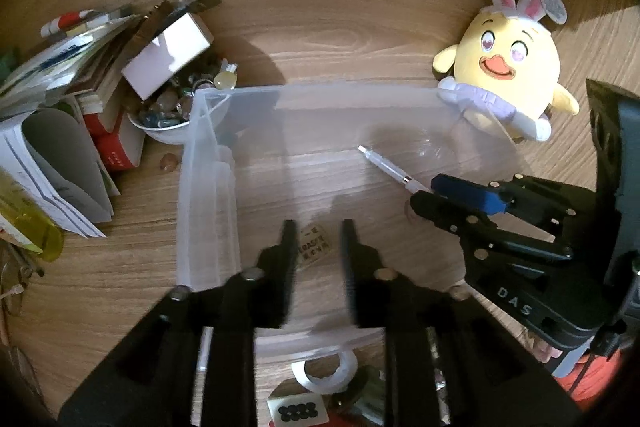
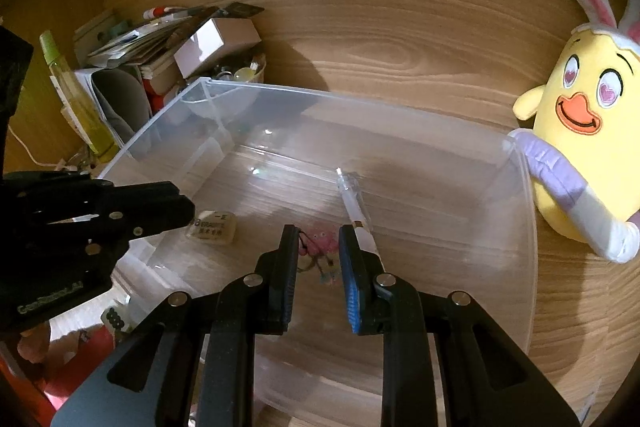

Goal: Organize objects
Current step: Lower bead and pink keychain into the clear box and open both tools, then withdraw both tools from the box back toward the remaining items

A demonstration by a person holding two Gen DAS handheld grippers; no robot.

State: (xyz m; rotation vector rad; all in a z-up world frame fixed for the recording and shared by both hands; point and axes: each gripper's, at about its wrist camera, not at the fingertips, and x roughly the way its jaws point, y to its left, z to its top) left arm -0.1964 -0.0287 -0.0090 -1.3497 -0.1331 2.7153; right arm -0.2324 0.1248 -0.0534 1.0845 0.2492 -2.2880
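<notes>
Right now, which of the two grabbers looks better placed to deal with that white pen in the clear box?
The right gripper: the pen lies along its blue-padded finger inside the clear box, while the left gripper hovers open over the eraser.

Both views are taken from close above, looking forward and down into the clear bin (image 1: 320,99) (image 2: 400,131). Bin, pen (image 1: 386,167) (image 2: 354,203) and plush (image 1: 508,67) (image 2: 580,135) are shared.
</notes>
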